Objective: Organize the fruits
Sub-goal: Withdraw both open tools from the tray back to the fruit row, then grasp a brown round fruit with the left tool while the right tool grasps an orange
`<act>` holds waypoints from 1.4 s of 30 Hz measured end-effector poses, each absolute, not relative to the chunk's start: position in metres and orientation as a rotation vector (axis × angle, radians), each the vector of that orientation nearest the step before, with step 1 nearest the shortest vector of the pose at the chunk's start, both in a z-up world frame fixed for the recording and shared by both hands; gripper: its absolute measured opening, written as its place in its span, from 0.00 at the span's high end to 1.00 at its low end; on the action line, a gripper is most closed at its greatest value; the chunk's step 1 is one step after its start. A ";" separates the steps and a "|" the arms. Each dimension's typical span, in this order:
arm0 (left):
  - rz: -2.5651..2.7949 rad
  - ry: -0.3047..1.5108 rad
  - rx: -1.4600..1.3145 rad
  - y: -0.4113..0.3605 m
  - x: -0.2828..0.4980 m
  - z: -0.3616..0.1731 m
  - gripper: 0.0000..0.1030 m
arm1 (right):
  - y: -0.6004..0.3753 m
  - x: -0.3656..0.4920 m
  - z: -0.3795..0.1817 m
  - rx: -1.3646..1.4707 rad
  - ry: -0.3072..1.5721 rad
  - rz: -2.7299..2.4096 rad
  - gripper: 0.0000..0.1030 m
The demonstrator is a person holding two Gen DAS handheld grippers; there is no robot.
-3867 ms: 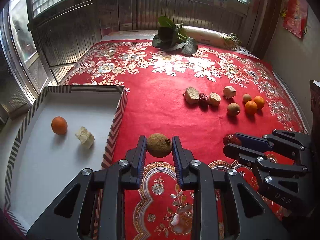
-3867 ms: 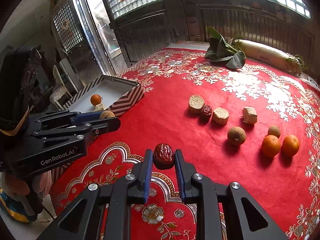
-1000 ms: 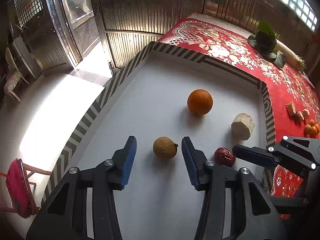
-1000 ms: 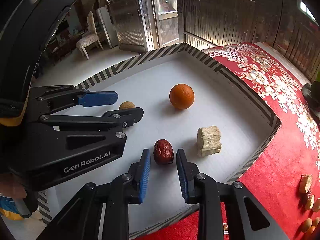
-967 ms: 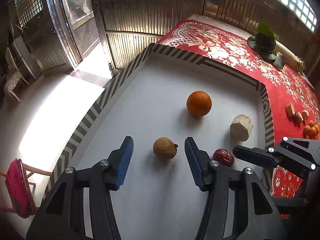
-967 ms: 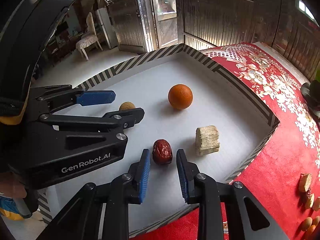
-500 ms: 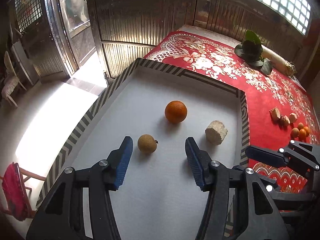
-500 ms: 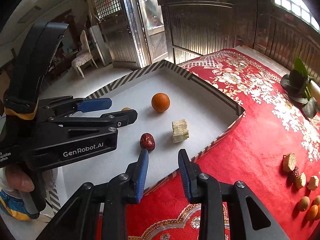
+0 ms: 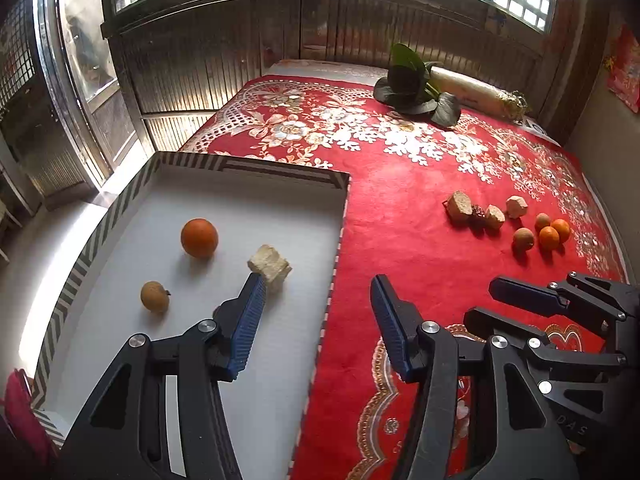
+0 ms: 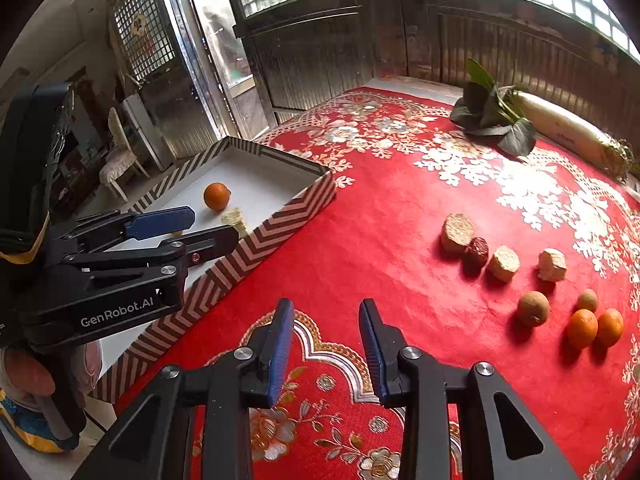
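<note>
both grippers left the tray (image 9: 120,216); only the left view shows its longan (image 9: 154,297).

Both grippers are showing black angular frames with triangular cut-outs and silver round screws at the joints. The left gripper (image 9: 316,320) and the right gripper (image 10: 326,332) are each carrying two fingers faced with ribbed blue pads (image 10: 280,344). White lettering reading "GenRobot.AI" is running along the left gripper's side, and a yellow-and-black band is wrapping its upper body. A hand (image 10: 28,376) is gripping its handle.
</note>
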State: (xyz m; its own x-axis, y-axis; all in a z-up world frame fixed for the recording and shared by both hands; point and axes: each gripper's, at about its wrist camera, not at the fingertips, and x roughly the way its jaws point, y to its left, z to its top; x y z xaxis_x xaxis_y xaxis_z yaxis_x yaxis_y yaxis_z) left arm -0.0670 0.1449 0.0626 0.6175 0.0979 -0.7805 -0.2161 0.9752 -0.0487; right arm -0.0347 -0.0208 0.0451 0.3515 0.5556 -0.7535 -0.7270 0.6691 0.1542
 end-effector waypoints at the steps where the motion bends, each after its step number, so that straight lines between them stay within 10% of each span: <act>1: 0.167 0.891 -0.137 0.137 -0.065 0.062 0.47 | -0.029 -0.034 0.044 -0.218 0.882 0.819 0.68; 42: -0.067 0.985 -0.068 -0.006 0.013 0.035 0.47 | -0.188 0.038 0.016 -0.069 0.925 0.497 0.65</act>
